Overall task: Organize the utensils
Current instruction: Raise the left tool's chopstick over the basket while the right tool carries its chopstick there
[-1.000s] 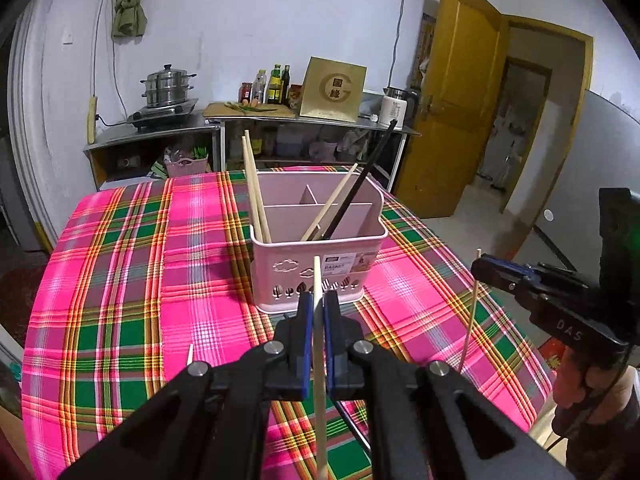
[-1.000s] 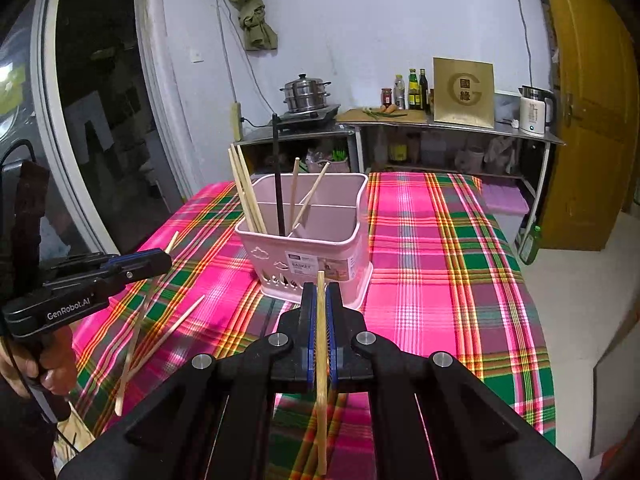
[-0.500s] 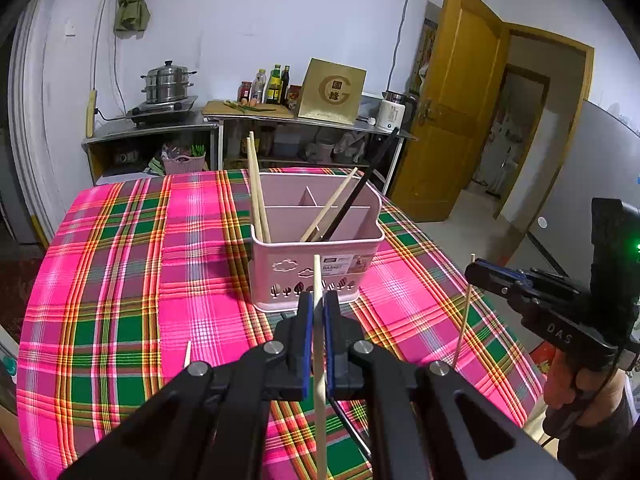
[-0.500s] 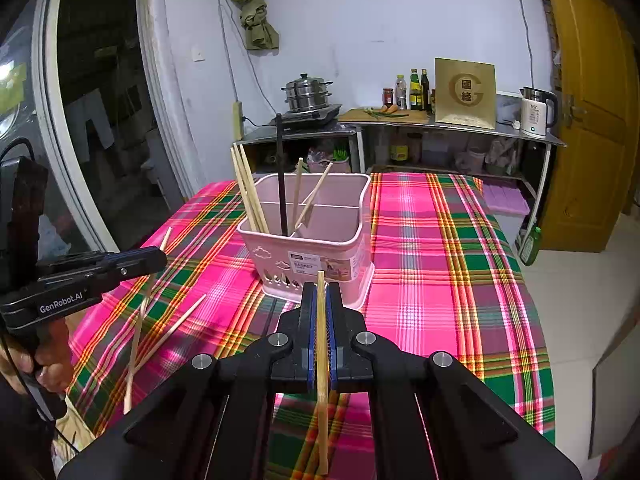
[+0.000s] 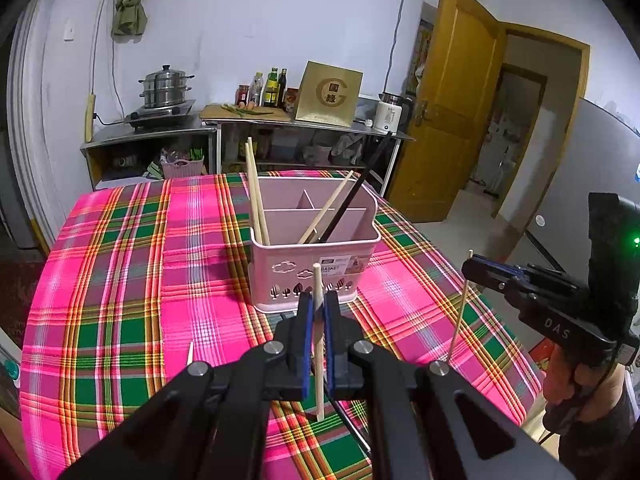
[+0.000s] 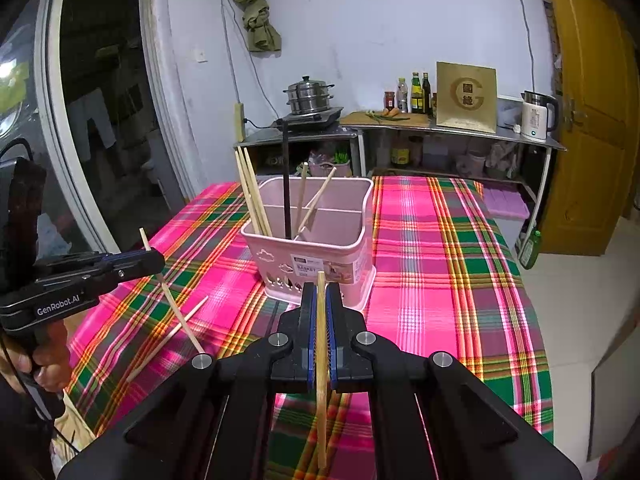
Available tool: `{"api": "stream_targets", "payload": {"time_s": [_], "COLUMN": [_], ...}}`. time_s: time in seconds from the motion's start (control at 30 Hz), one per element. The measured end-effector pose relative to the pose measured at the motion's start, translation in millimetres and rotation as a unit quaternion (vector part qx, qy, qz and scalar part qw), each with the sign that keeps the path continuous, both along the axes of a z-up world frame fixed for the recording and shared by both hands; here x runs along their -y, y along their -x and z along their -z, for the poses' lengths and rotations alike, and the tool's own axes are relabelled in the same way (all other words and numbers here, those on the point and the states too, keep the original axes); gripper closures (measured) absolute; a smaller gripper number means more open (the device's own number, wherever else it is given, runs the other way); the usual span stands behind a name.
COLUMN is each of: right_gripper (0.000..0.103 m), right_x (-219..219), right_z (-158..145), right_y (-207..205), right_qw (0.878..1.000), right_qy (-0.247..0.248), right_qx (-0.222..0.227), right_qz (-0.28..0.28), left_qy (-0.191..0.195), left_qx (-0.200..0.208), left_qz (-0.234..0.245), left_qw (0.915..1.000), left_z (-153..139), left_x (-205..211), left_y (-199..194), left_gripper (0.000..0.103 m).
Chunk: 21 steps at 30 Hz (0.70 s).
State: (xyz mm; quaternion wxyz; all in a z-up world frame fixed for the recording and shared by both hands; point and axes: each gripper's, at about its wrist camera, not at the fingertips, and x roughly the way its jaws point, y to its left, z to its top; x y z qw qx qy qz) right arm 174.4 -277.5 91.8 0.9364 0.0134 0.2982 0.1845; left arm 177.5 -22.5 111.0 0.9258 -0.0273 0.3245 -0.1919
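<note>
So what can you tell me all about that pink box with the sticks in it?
The pale pink plastic utensil basket is a rounded rectangular tub standing upright on the pink-and-green plaid tablecloth. Inner walls split it into compartments. Cloud and leaf shapes are cut through its front, beside a paper label. Light wooden chopsticks and one black chopstick lean inside, poking above the rim. Neither pair of tongs touches it.
</note>
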Motion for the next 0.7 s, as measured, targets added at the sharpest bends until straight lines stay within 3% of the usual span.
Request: {"api": "stream_targets", "payload": {"time_s": [0.7], "right_gripper": [0.099], "right_x": [-34], "right_z": [-77], "right_y": [-16], "right_qw": [0.996], "right_qy": [-0.019], "right_qx": [0.079], "right_qz": [-0.039], "left_qy": [-0.016], "left_qx": [0.054], "left_qz": [0.002], "left_qw": [0.9984], "left_z": [-77], "left_x": [5], "left_y": [-31], "left_gripper": [0.097]}}
